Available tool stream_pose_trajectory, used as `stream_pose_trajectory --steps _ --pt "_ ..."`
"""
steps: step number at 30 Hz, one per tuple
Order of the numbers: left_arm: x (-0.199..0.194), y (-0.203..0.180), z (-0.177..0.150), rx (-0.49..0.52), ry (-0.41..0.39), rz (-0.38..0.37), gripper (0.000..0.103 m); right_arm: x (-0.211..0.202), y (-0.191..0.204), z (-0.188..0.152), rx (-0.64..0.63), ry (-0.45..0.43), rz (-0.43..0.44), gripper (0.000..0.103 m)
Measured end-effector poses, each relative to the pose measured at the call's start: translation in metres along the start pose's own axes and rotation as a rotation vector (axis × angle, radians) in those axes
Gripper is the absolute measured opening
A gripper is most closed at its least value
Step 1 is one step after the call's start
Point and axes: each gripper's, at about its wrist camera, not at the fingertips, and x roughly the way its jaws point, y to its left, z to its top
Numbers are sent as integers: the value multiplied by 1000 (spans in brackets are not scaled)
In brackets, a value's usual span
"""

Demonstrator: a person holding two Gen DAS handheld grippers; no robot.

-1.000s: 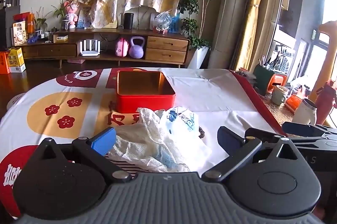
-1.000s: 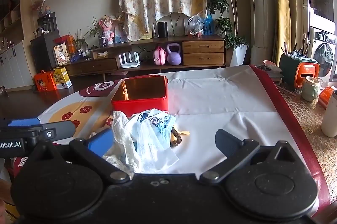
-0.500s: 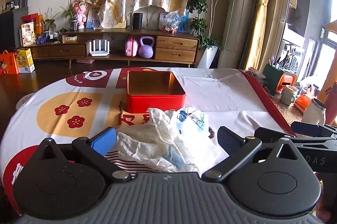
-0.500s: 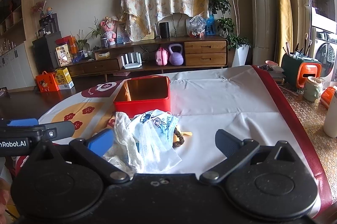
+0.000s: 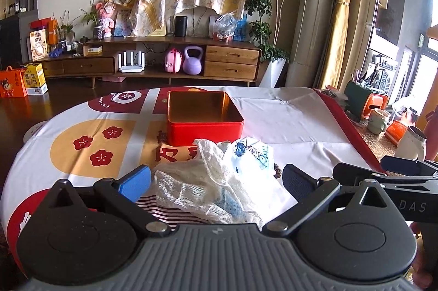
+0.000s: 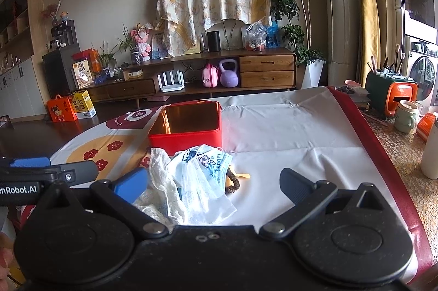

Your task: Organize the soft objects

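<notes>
A pile of soft things lies on the table in front of both grippers: a white gauze cloth [image 5: 197,181] [image 6: 161,181], pale blue face masks [image 5: 251,156] [image 6: 208,162] and a clear plastic bag [image 6: 202,195]. A striped cloth [image 5: 164,208] peeks out beneath the pile. An open red tin box [image 5: 204,118] [image 6: 186,123] with a gold inside stands just behind the pile. My left gripper [image 5: 216,178] is open, its fingers either side of the pile. My right gripper [image 6: 213,178] is open too, just short of the pile. Each gripper shows at the edge of the other's view.
A brown bead bracelet [image 6: 232,181] lies right of the masks. The table wears a white, red and yellow cloth [image 6: 287,126]. Cups and a white bottle [image 6: 431,151] stand on a side surface to the right. A wooden TV cabinet [image 6: 219,71] is far behind.
Both grippers have shifted slightly; the left view has turned a little so the box and pile sit further right. Nothing was grasped.
</notes>
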Motion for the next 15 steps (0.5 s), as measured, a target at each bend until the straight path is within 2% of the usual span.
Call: stream_pose_trajectory --steps 15 --pt "-1 -3 -1 1 -9 9 103 0 -4 -1 39 21 12 103"
